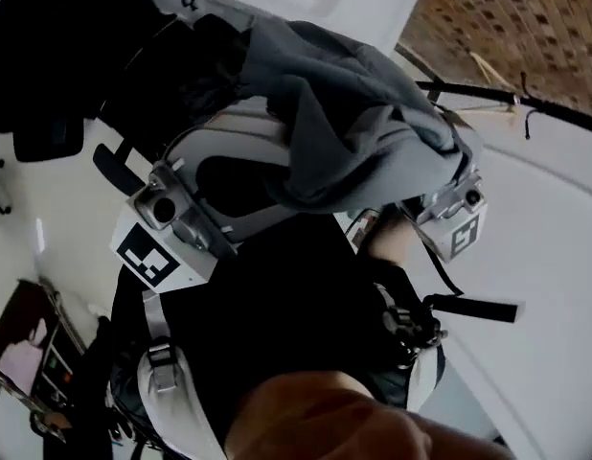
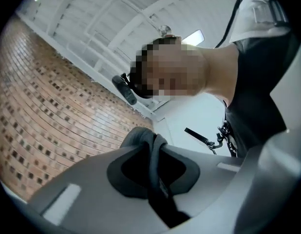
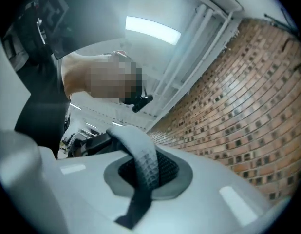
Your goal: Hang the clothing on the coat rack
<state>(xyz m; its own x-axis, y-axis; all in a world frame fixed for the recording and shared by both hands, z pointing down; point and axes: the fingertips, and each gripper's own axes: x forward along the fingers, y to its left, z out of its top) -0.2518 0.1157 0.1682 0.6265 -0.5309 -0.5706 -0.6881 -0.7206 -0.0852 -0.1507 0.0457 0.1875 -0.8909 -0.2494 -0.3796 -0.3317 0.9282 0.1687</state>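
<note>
Brick wall (image 1: 526,17) bounds the room on the right-hand side; pale floor (image 1: 550,257) lies below. Grey garment (image 1: 353,113) hangs bunched between both tools, its long axis running left to right across the person's front. Left gripper (image 2: 151,155) is clamped on a dark fold of the fabric; right gripper (image 3: 141,172) is clamped on a lighter, waffle-textured fold. Thin black bar (image 1: 507,92), possibly part of the coat rack, lies beyond the garment toward the wall, nearer the right gripper. Judgement: the coming move carries the garment up and that way

Brick wall (image 3: 248,126), ceiling light (image 3: 153,29), white beams (image 3: 192,57)
</note>
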